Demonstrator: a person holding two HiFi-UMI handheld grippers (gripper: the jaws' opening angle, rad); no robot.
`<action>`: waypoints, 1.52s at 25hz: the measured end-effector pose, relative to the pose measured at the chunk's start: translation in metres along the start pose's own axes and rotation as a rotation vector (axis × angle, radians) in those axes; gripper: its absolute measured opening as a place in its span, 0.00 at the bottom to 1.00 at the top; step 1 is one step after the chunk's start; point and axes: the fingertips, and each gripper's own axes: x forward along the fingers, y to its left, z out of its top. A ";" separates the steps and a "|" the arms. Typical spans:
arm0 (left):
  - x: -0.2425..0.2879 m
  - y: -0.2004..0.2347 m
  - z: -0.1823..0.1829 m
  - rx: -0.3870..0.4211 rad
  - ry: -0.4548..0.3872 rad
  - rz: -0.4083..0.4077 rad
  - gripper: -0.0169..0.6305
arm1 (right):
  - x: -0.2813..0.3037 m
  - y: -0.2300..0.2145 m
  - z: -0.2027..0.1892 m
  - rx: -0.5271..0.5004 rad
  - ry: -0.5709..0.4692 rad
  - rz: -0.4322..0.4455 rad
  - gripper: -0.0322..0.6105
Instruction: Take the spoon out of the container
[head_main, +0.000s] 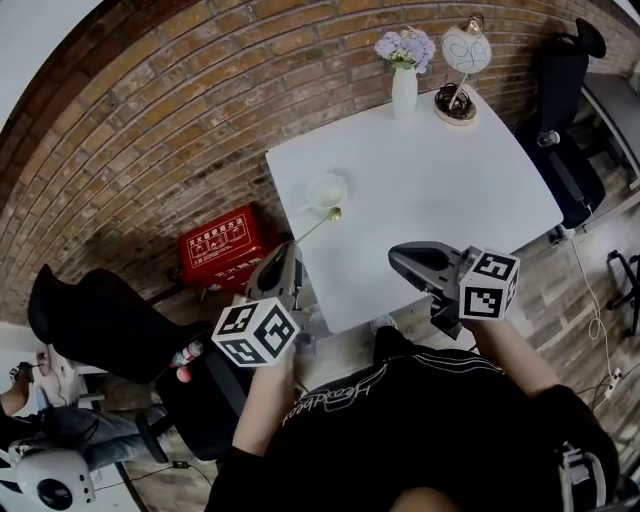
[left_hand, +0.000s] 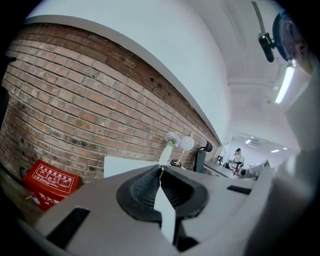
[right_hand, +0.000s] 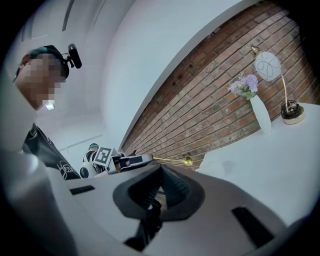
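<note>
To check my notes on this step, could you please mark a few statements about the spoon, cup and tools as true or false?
1. The left tool grips the spoon. True.
2. The spoon lies in the cup. False: it is out, held beside it.
3. The right tool holds the cup. False: it is shut and empty.
4. A vase stands on the table. True.
5. The red box is on the table. False: it is on the floor.

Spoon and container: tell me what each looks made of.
Spoon: probably metal with a polished gold-tone finish; it has a thin straight handle and a bright glint on its round end. Container: plain white and smooth; it could be ceramic or plastic, the look leaves that open.
</note>
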 end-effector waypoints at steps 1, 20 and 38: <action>-0.007 -0.005 -0.001 -0.005 0.003 -0.014 0.04 | -0.002 0.005 -0.001 -0.004 -0.002 0.000 0.05; -0.071 -0.061 -0.025 0.096 0.076 -0.158 0.04 | -0.025 0.048 -0.016 -0.050 -0.044 -0.019 0.05; -0.081 -0.069 -0.039 0.071 0.094 -0.192 0.04 | -0.029 0.059 -0.027 -0.048 -0.039 -0.030 0.05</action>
